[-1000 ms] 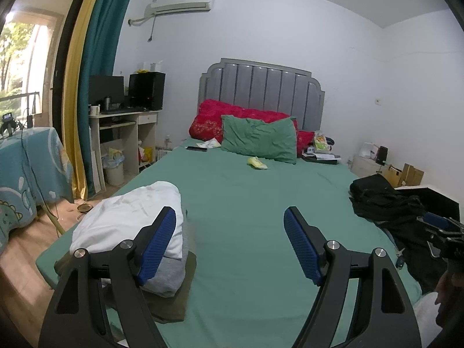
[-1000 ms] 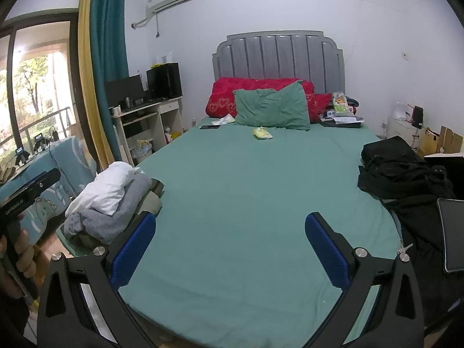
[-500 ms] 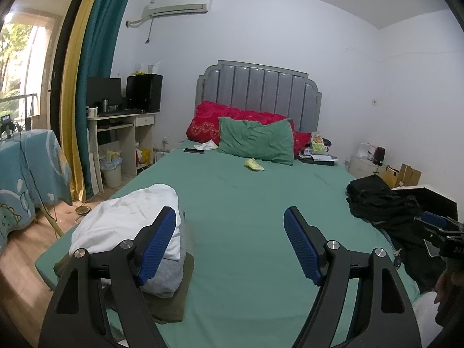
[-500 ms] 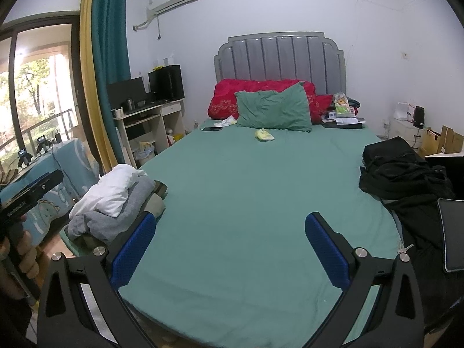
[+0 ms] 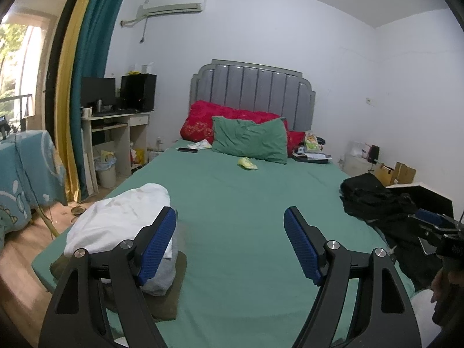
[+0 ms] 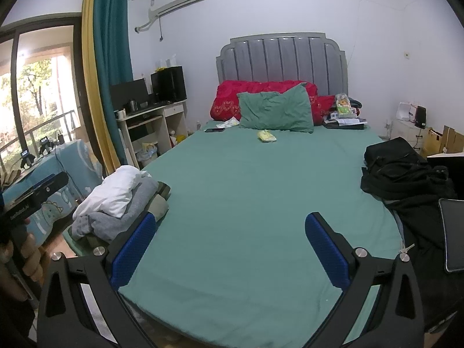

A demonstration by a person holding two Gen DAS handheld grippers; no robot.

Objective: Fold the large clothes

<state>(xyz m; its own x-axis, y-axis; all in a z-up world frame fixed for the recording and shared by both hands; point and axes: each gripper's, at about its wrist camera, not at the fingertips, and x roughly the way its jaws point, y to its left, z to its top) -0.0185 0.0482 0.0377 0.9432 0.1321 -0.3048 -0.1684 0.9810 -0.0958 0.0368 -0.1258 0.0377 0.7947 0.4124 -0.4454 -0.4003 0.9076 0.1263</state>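
A stack of folded clothes, white on top of grey and olive (image 5: pixel 121 220) (image 6: pixel 116 197), lies at the bed's near left corner. A heap of black clothes (image 5: pixel 374 200) (image 6: pixel 403 174) sits on the right side of the green bed (image 5: pixel 240 203) (image 6: pixel 261 188). My left gripper (image 5: pixel 230 243) hovers open over the near part of the bed, its left finger in front of the stack, nothing between the pads. My right gripper (image 6: pixel 230 246) is open too, above the bed's foot edge and holding nothing.
A green pillow (image 6: pixel 275 110) and red quilt (image 6: pixel 229 98) lie at the headboard, with a yellow item (image 6: pixel 265 136), a phone (image 6: pixel 214 129) and papers nearby. A desk (image 5: pixel 116 133) and bin (image 5: pixel 105 168) stand left. A tablet (image 6: pixel 452 235) lies at right. A hand (image 6: pixel 26 249) grips the other tool.
The left wrist view has shifted slightly, with the bed and headboard now a touch lower and left in frame. Both grippers stay open and empty; the clothes have not moved.
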